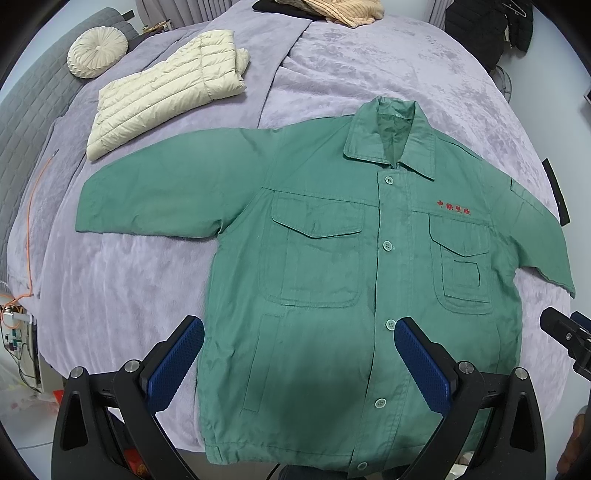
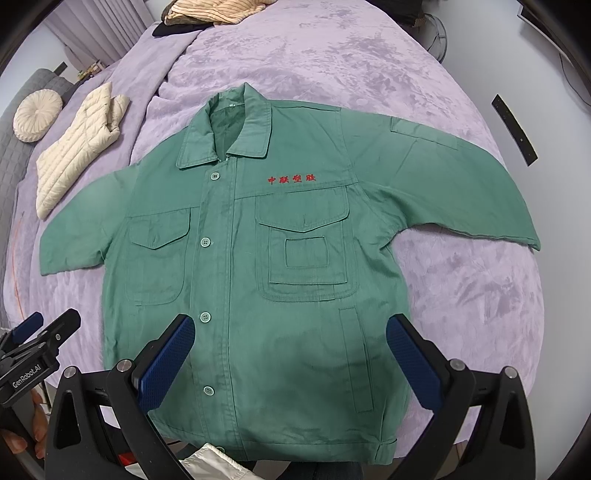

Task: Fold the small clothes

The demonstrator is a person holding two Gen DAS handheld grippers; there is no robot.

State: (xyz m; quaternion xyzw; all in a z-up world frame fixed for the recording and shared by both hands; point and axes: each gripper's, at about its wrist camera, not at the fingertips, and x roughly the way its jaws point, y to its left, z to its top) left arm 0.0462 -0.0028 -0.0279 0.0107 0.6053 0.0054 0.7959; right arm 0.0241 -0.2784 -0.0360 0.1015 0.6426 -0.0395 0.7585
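A green button-up jacket (image 1: 332,258) with red embroidered characters lies flat and face up on the purple bedspread (image 1: 129,280), both sleeves spread out; it also shows in the right wrist view (image 2: 288,277). My left gripper (image 1: 299,347) is open and empty, hovering over the jacket's lower left part near the hem. My right gripper (image 2: 290,343) is open and empty, hovering over the lower right part. The right gripper's tip shows at the edge of the left wrist view (image 1: 565,332), and the left gripper shows in the right wrist view (image 2: 40,332).
A folded cream puffer jacket (image 1: 166,92) and a round cream cushion (image 1: 96,52) lie at the bed's far left. A beige knit garment (image 1: 343,9) lies at the head of the bed. An orange cable (image 1: 29,229) runs down the left side. A white item (image 2: 214,463) shows below the hem.
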